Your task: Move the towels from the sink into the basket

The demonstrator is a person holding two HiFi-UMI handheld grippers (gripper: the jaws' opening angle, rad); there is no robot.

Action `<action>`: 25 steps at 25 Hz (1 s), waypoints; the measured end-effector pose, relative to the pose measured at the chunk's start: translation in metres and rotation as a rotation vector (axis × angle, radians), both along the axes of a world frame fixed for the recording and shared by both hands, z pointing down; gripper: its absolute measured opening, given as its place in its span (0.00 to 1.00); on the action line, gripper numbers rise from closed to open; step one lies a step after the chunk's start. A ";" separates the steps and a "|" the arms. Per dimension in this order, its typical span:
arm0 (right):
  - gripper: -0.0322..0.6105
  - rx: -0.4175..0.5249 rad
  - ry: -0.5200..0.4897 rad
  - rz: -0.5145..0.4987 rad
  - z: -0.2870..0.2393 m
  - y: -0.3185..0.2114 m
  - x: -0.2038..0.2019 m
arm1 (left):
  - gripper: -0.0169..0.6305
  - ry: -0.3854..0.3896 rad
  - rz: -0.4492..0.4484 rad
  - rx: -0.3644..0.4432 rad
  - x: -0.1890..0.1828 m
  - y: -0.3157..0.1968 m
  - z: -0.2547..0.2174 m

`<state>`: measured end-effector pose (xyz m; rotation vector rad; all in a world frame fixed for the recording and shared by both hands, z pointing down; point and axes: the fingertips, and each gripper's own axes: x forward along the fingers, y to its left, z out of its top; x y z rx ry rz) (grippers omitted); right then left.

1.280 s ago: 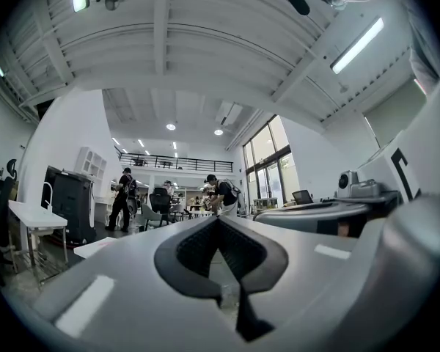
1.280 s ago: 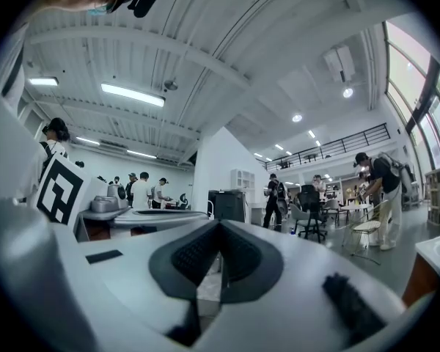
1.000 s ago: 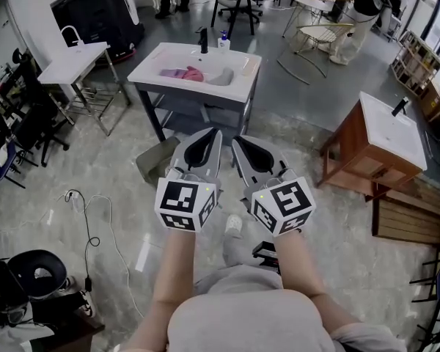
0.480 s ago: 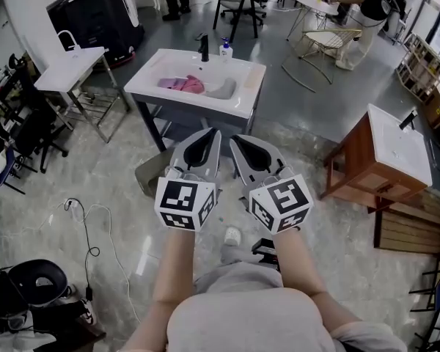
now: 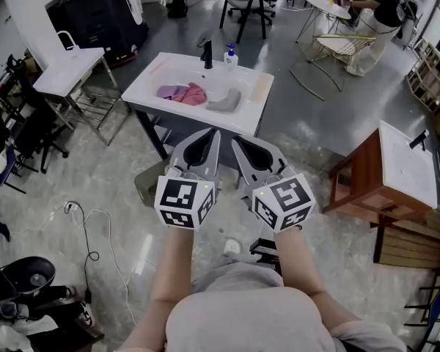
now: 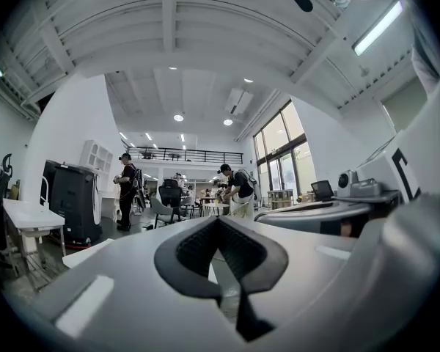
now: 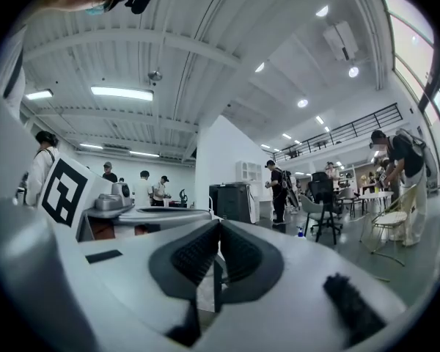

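Left gripper (image 5: 211, 134) and right gripper (image 5: 238, 144), jaws pressed together and empty, are held side by side at centre frame, presumably ready for approach, short of the sink (image 5: 258, 88) at upper centre, where the towels (image 5: 185, 92) lie.

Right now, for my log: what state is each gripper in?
Left gripper: shut, holding nothing.
Right gripper: shut, holding nothing.
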<state>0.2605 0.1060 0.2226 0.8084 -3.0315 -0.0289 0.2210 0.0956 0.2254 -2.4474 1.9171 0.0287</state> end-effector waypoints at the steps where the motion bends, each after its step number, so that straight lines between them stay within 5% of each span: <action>1: 0.08 -0.003 0.000 -0.001 0.001 -0.009 -0.001 | 0.04 -0.003 -0.002 -0.001 -0.002 -0.009 0.001; 25: 0.08 -0.066 0.060 0.007 0.041 -0.149 -0.065 | 0.04 0.009 -0.002 -0.095 -0.072 -0.145 0.047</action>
